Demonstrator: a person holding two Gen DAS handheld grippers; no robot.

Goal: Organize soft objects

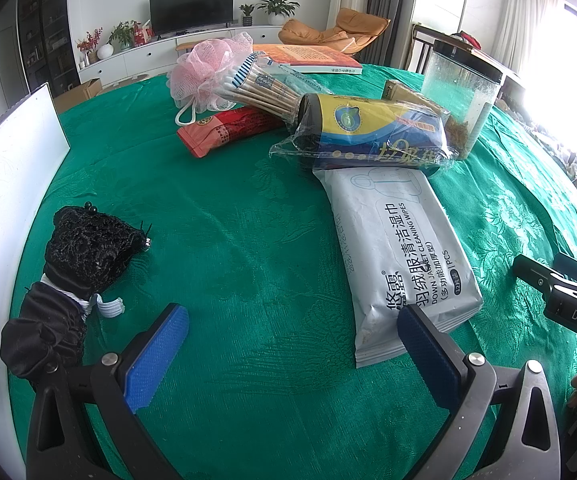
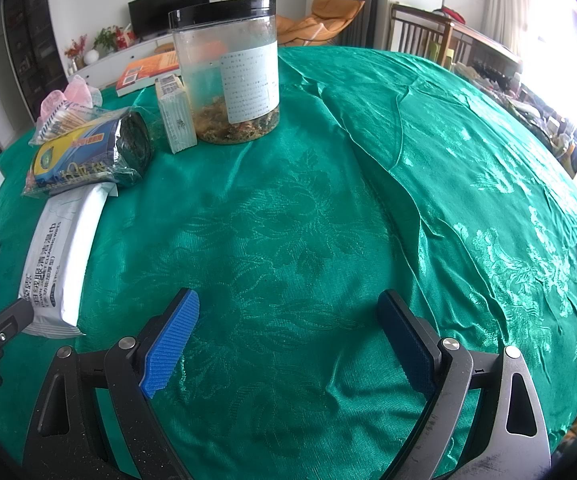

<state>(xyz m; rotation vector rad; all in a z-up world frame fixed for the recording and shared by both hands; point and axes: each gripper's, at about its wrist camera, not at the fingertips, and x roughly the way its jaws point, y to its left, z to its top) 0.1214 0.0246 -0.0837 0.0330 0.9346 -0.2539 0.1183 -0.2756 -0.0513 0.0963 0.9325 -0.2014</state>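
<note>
While a green damask tablecloth (image 2: 328,208) with a shiny woven leaf pattern and long creases covers the whole table, both grippers hover over it holding nothing. The left gripper (image 1: 292,332) has its jaws spread wide, ribbed blue pads (image 1: 156,356) facing each other over bare cloth; its right pad sits just in front of the near corner of a flat white wipes pack (image 1: 400,256), though contact cannot be judged. The right gripper (image 2: 288,336) is likewise wide apart and touches nothing.

A clear cylindrical jar (image 2: 232,76) with a black lid and dried bits at the bottom stands upright at the far side, a small pale box (image 2: 176,116) just beside it. A glossy plastic-wrapped blue and yellow roll (image 1: 368,136) lies on the far end of the wipes pack. Behind it are a bundle of cotton swabs (image 1: 260,84), a red foil packet (image 1: 224,132) and a fluffy pink mesh bath puff (image 1: 204,68).

Well apart, near the left edge by a white board (image 1: 12,160), lie the soft dark things: a smooth black fabric bundle (image 1: 44,332) and, touching it, a lacy black pouch (image 1: 88,248).
</note>
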